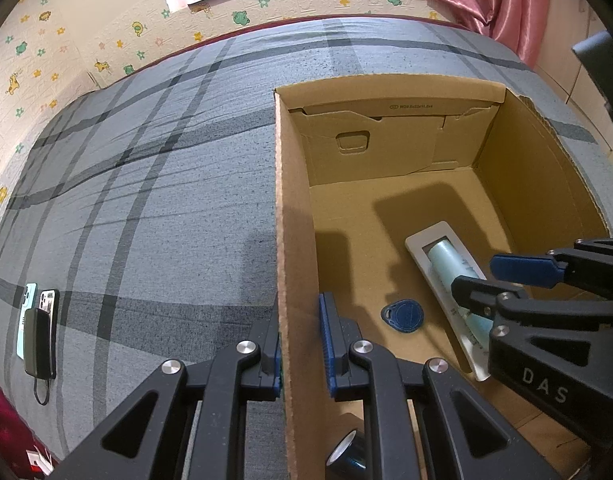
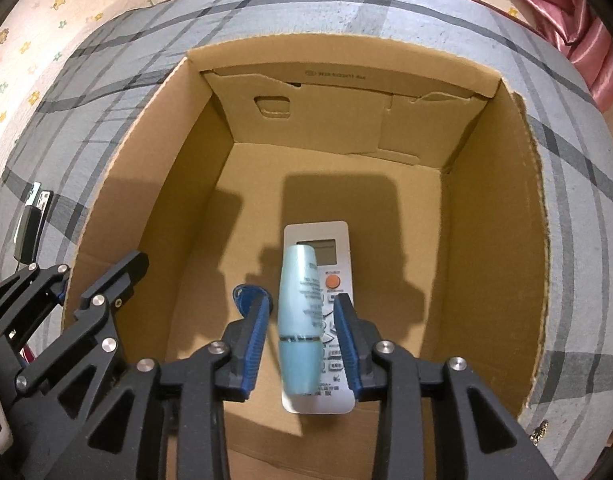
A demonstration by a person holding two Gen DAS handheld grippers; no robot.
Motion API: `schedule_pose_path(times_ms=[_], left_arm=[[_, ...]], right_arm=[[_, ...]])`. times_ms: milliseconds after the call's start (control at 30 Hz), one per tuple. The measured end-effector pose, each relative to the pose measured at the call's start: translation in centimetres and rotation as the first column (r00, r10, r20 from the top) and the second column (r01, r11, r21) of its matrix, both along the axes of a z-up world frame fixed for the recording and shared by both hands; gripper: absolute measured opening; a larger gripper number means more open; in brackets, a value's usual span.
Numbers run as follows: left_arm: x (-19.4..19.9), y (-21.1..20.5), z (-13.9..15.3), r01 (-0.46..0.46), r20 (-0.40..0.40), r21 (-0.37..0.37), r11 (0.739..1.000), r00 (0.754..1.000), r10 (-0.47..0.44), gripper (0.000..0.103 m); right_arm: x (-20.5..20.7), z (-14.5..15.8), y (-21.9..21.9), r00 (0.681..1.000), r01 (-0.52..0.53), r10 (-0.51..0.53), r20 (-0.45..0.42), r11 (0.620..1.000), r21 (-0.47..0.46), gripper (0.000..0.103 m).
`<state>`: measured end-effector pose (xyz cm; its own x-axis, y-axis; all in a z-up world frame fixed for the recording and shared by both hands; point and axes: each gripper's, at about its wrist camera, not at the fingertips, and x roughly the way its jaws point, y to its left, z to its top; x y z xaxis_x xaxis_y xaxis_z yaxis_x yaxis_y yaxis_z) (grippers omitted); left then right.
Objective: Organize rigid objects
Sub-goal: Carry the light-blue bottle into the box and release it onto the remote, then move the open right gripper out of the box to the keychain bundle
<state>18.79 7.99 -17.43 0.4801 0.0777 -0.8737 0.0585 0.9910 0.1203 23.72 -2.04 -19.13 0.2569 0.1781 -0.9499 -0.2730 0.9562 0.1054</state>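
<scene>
A bed (image 1: pixel 146 184) with a grey checked cover is filling most of both views, and an open cardboard box (image 2: pixel 178 184) is sitting on it, toward the right side. The left gripper (image 1: pixel 300 344) is straddling the box's left wall, one finger outside and one inside, and its jaws are pinching that wall tight. The right gripper (image 2: pixel 300 320) is hanging inside the box, pointing steeply down, with its jaws standing apart on either side of a pale blue bottle (image 2: pixel 300 320); a gap is showing between each blue pad and the bottle, so nothing is being squeezed. The bottle is lying lengthwise on top of a white remote control (image 2: pixel 334 248), which is resting flat on the box floor, right of centre. Just to the left of the remote, a small blue key tag (image 1: pixel 403 315) is lying on the cardboard. Far off to the left, on the bed cover, phones (image 1: pixel 38 320) are lying side by side.
</scene>
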Motion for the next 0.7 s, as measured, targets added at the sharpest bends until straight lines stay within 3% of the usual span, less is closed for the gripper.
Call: schedule_pose_path(times_ms=[567,700], left_arm=[[0.0,-0.1,0.0,-0.001,-0.001,0.003,1.000,1.000,0.001,0.016],[-0.1,-0.1,0.0,0.000,-0.002,0.005,1.000,1.000,0.000,0.016]], right_arm=[[-1.4,5.0,-0.9,0.992,0.019,-0.019,0.127,1.000,0.006,0.055],[-1.7,6.5,-1.3,0.987,0.039,-0.039,0.157,0.999,0.003,0.071]])
